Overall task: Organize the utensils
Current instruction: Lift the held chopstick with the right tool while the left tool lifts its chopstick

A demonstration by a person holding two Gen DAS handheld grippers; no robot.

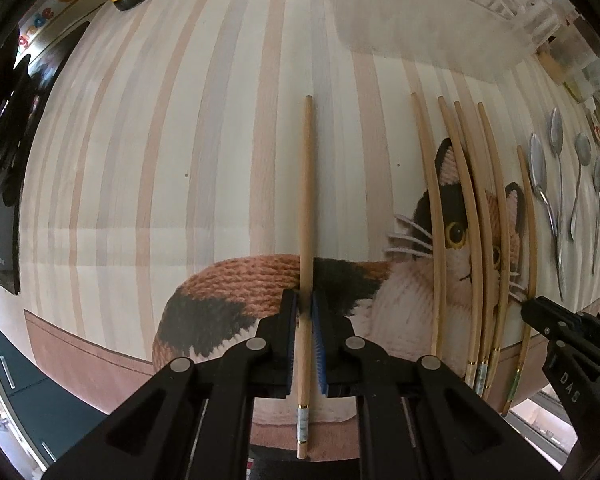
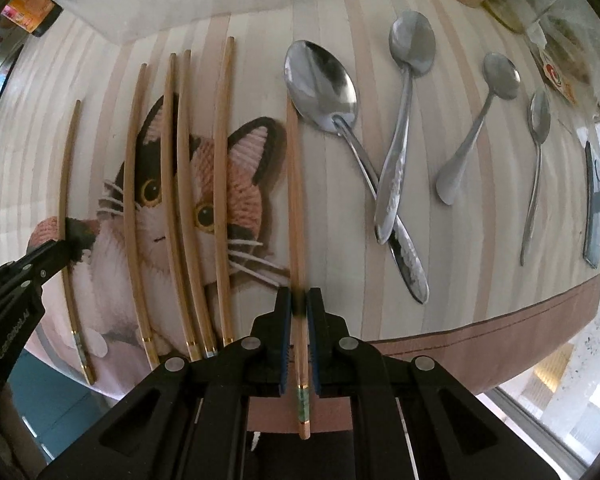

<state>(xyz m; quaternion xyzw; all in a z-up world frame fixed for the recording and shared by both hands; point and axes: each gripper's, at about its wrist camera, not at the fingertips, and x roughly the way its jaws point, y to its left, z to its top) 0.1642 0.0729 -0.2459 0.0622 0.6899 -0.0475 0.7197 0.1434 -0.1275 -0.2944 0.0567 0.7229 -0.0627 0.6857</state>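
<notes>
A: Left gripper pinches a pale wooden chopstick lying on the striped cat-print cloth; right gripper pinches another chopstick.

B: Risk?

A: That one touches the large steel spoon; lifting could drag it.

A: What colours are the chopsticks?
B: Pale tan wood, with gold bands and greenish ends.
A: And the mat?
B: Cream with pink and grey stripes, a brown border, and a calico cat in orange, black and white.
A: The spoons?
B: Shiny silver.
</notes>
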